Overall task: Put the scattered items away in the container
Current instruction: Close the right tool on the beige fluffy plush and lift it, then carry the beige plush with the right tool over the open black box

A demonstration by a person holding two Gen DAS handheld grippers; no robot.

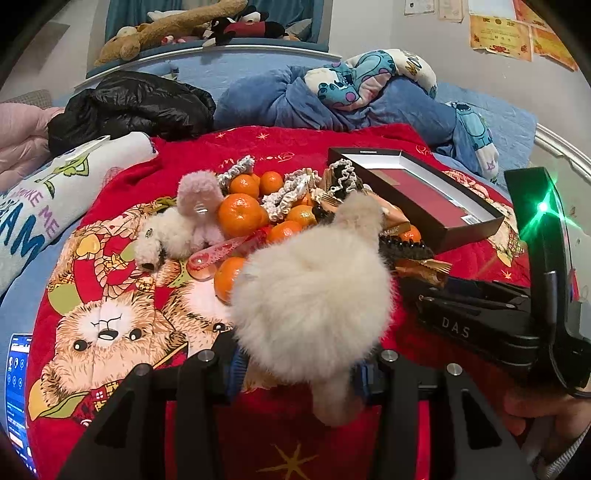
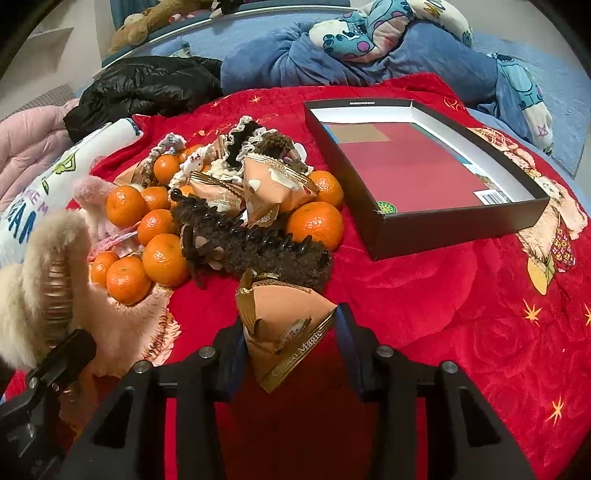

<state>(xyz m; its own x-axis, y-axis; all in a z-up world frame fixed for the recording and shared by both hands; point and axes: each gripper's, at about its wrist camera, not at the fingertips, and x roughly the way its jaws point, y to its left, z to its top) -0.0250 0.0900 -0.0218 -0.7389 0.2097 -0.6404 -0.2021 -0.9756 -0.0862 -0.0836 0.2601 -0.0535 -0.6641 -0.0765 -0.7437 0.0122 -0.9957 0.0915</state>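
Fingers of the left gripper (image 1: 299, 373) pinch a cream fluffy clip (image 1: 314, 295), which fills the space between them and stands above the red blanket (image 1: 332, 435). In the right wrist view the same clip (image 2: 48, 280) shows at the left edge, its toothed inner side turned to the camera.

Fingers of the right gripper (image 2: 291, 354) stand apart around a peach wrapped snack (image 2: 284, 332). The left finger seems to touch the wrapper; on the right a narrow gap shows, so a firm pinch cannot be told. With no earlier picture to hold it against, only this spread stance can be said.

Just beyond the snack lies the pile: a brown fuzzy clip (image 2: 255, 243), many tangerines (image 2: 317, 225), more wrapped snacks (image 2: 273, 184), lace scrunchies (image 2: 247, 136), a pink fluffy clip (image 1: 197, 206) and a clear pink spoon (image 1: 221, 254).

To the right of the pile, close beside it, sits the box (image 2: 454, 229), black outside, white inside, with a red floor and nothing from the pile in it.

All of it rests on the red blanket spread over a bed. Behind are a black jacket (image 1: 129, 107), a blue quilt (image 1: 295, 99) and plush toys (image 1: 177, 29). A hand (image 1: 546, 410) holds the right gripper's handle at the lower right of the left wrist view.
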